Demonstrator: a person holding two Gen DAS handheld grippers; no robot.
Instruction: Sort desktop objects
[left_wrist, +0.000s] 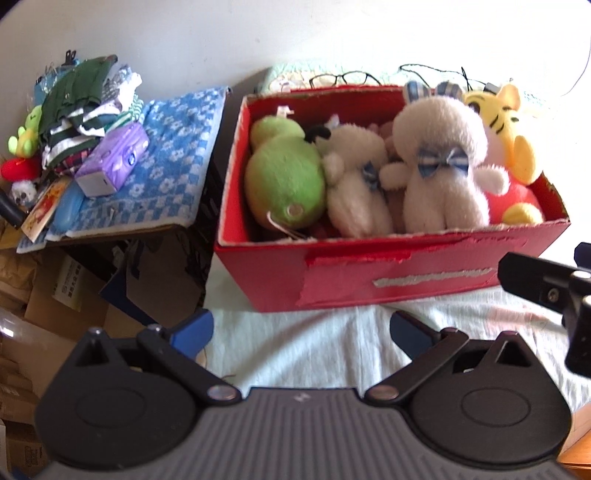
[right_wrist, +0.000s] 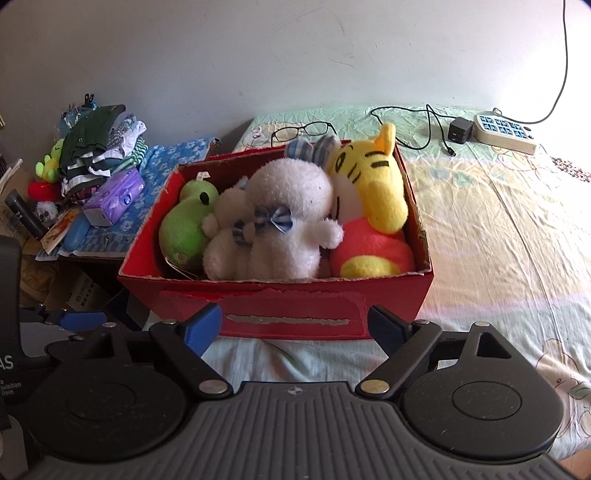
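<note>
Fingers of right gripper (right_wrist: 295, 328) spread wide, nothing between; left gripper (left_wrist: 301, 332) likewise wide, empty. Both in front of red box (right_wrist: 295, 306) on bed (right_wrist: 498, 221). Box full: white bear (right_wrist: 284, 225), green frog (right_wrist: 184, 229), yellow tiger (right_wrist: 373, 192). Toys probably light, soft, squashy; pinch body or limb. Box card, torn front; likely flexes, so grip both ends.

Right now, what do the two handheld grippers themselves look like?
Both match: the left gripper and right gripper have a grey ribbed body, black round discs, black linkage bars with silver pivot pins, and blue-padded jaws.
</note>
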